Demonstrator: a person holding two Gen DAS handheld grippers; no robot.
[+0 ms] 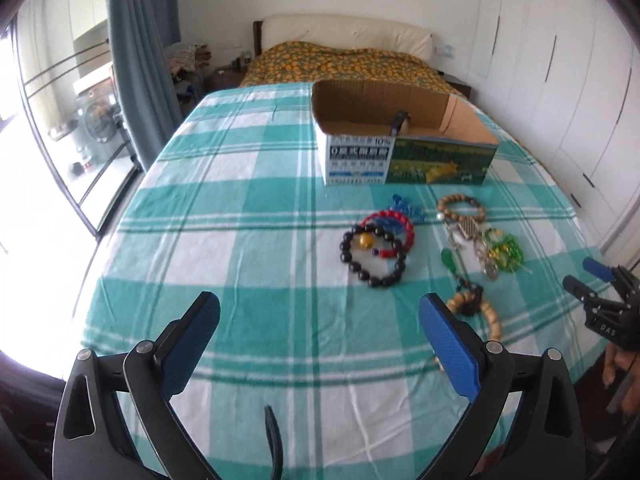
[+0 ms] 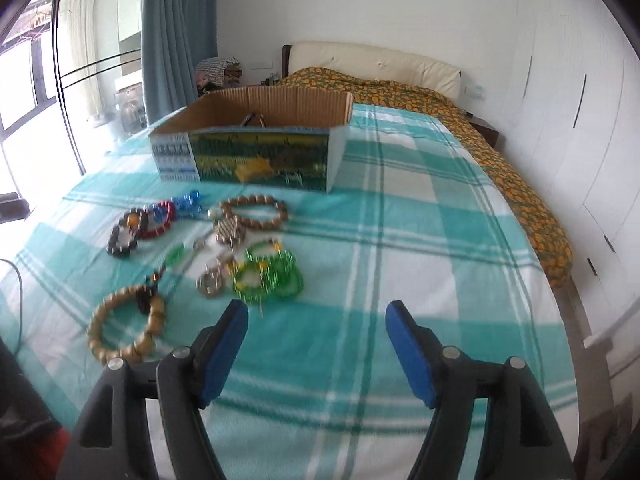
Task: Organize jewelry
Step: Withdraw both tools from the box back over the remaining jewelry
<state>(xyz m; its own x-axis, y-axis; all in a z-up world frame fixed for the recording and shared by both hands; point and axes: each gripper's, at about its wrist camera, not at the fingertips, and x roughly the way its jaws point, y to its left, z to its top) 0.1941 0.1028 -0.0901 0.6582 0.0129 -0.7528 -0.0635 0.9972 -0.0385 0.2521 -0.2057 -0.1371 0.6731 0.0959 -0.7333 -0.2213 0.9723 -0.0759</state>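
Several pieces of jewelry lie on the teal checked bedspread (image 1: pixel 248 216): a black bead bracelet (image 1: pixel 372 258), a red bracelet (image 1: pixel 394 226), a blue piece (image 1: pixel 404 204), a brown wooden bracelet (image 1: pixel 460 206), green beads (image 1: pixel 502 250), metal pendants (image 1: pixel 486 264) and a tan wooden bracelet (image 1: pixel 486 314). An open cardboard box (image 1: pixel 404 136) stands behind them with a dark item (image 1: pixel 400 120) inside. My left gripper (image 1: pixel 320 312) is open and empty, in front of the pile. My right gripper (image 2: pixel 316 320) is open and empty, near the green beads (image 2: pixel 268 276); it also shows in the left wrist view (image 1: pixel 588 276).
A bed with an orange patterned cover (image 1: pixel 340 62) lies behind the box. White wardrobe doors (image 1: pixel 560 60) line the right side. A blue curtain (image 1: pixel 140 60) and a glass door (image 1: pixel 60 100) are on the left. A dark cable (image 1: pixel 276 440) hangs near me.
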